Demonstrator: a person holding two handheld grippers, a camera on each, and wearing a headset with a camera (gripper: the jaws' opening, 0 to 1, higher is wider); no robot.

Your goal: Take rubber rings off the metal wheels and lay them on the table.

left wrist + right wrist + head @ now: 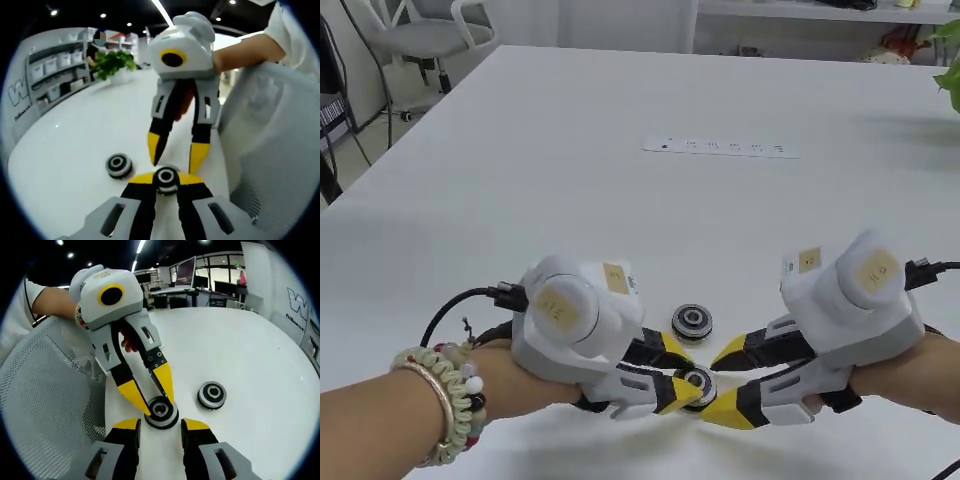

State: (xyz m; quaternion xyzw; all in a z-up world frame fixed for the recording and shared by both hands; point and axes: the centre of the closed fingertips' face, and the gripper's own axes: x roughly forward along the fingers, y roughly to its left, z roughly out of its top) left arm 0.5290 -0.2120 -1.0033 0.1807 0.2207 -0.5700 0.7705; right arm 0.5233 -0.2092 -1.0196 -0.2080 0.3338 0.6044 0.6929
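A small metal wheel with a black rubber ring (699, 382) sits just above the white table (570, 180), and my left gripper (682, 372) is shut on it. In the left gripper view the wheel (166, 181) lies between my yellow tips (166, 176). My right gripper (716, 385) faces it from the right, open, its tips on either side of the wheel. In the right gripper view its own jaws (161, 426) stand apart just short of the held wheel (161, 412). A second ringed wheel (692, 322) lies flat on the table just beyond, also seen as wheel (212, 394).
A white power strip (720, 148) lies mid-table, farther back. An office chair (430, 35) stands off the far left corner, and a green plant (950, 70) at the far right edge. A beaded bracelet (445, 400) is on the left wrist.
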